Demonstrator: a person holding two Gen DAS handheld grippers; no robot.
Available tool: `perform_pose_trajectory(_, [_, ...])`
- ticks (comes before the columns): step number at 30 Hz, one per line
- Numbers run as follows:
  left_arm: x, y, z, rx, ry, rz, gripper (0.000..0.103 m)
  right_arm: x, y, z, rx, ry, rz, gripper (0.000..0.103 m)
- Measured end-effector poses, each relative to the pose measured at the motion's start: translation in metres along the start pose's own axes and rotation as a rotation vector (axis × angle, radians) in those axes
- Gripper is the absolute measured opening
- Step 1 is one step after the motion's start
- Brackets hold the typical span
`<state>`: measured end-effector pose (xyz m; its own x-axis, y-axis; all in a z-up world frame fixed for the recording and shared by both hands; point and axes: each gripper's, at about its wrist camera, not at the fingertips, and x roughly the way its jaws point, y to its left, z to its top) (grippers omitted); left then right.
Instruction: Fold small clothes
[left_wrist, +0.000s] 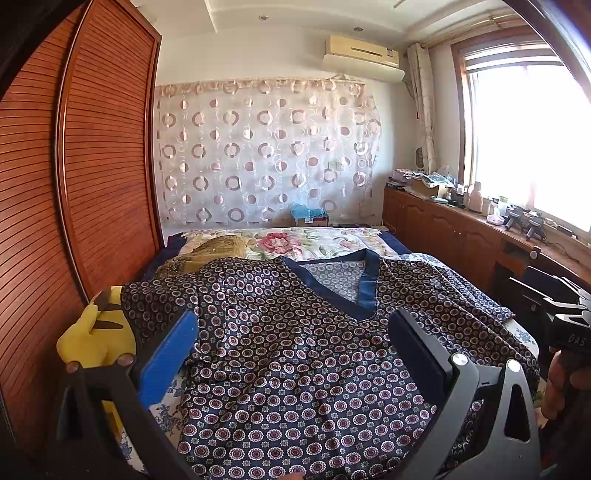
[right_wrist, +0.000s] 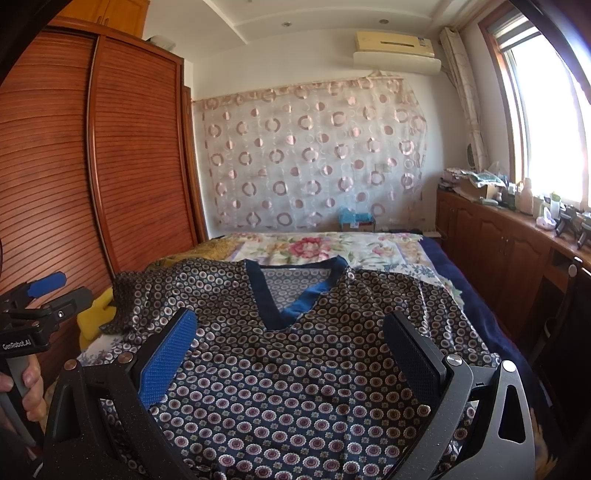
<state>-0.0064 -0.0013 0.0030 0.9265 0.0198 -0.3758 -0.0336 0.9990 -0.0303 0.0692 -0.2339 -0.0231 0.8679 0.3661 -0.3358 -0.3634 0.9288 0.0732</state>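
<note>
shirt (left_wrist: 295, 369) flat on bed (left_wrist: 325, 240) | left gripper (left_wrist: 291, 339), right gripper (right_wrist: 288, 339) released | pinch sleeves at 10 and 2, fold inward evenly

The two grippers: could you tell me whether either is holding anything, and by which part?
Nothing is held. The left gripper and right gripper both hover open above the patterned V-neck shirt, spread on the bed.

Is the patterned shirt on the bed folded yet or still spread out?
Spread out: the shirt lies flat, V-neck showing, both sleeves extended.
</note>
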Motion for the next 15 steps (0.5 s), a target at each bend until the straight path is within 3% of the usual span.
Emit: perform_pose_trajectory(15, [-0.0002, 0.0002, 0.0003, 0.001, -0.002, 0.0, 0.103, -0.0003, 0.001, 0.0005, 0.002, 0.0, 0.002, 0.103])
